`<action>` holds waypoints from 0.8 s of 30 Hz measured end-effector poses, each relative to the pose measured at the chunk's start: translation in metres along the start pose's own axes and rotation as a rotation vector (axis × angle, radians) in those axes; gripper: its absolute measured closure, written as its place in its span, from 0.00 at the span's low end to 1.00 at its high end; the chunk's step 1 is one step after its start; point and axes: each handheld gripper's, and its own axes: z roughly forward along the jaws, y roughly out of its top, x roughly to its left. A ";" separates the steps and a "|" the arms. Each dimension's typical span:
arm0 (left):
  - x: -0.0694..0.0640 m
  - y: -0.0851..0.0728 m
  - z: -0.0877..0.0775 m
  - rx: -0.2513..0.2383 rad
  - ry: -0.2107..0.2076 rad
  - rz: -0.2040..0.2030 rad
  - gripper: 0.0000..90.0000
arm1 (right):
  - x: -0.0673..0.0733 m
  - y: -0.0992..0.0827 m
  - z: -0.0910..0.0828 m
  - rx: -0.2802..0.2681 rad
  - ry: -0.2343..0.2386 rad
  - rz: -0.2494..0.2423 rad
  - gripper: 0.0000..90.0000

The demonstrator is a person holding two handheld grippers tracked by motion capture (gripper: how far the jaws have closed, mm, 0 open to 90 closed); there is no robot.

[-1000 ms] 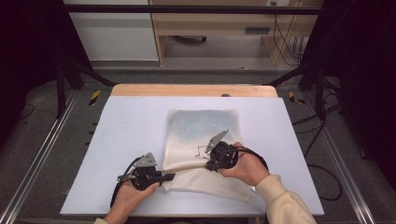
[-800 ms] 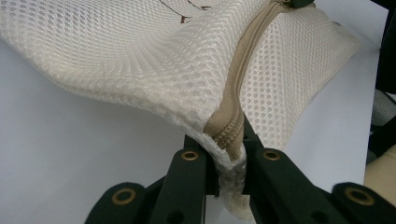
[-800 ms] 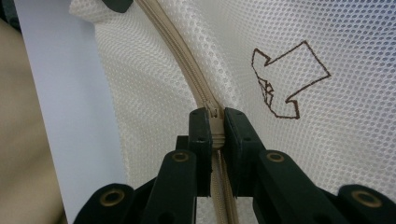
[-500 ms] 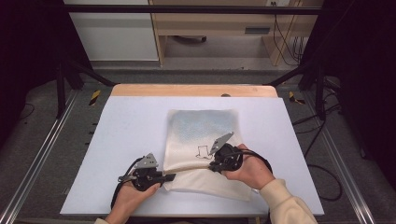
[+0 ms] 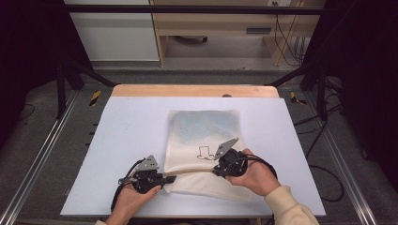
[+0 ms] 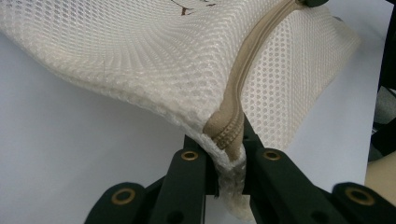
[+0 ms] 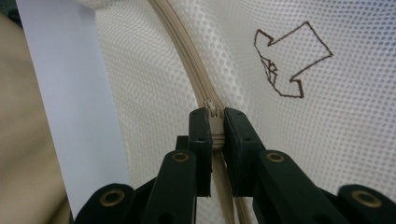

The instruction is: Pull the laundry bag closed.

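**Mesh bag pinched at both ends of the zipper run**

While both hands rested at the lower middle of the high view, the cream mesh bag (image 5: 202, 140) lay on the white table (image 5: 136, 122) with its long axis running from the lower centre of the frame up toward the upper centre, tilted slightly. Its far end pointed to the top of the frame; its near edge sat between the two grippers. A beige zipper (image 6: 243, 79) ran along the near part of the bag, crossing from lower left to centre right in the high view. A brown outlined arrow mark (image 7: 290, 58) was drawn on the mesh just beside the zipper.

Left gripper (image 5: 165, 178), lower left of centre: jaws closed on the bag's corner, clamping the zipper end and bunched mesh between the pads, as seen in the left gripper view (image 6: 229, 156). The mesh was lifted off the table there.

Right gripper (image 5: 217, 170), just right of centre: jaws closed tight on the zipper slider (image 7: 214, 114), with the zipper tape passing between them in the right gripper view (image 7: 214, 128).
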 end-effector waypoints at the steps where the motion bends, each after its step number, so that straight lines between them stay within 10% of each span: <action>1: 0.000 0.000 0.000 0.000 -0.005 -0.003 0.95 | -0.001 -0.001 -0.001 -0.001 0.000 0.006 0.91; 24: 0.001 -0.001 0.002 0.006 -0.008 -0.002 0.94 | -0.012 -0.017 -0.017 -0.020 -0.017 0.047 0.91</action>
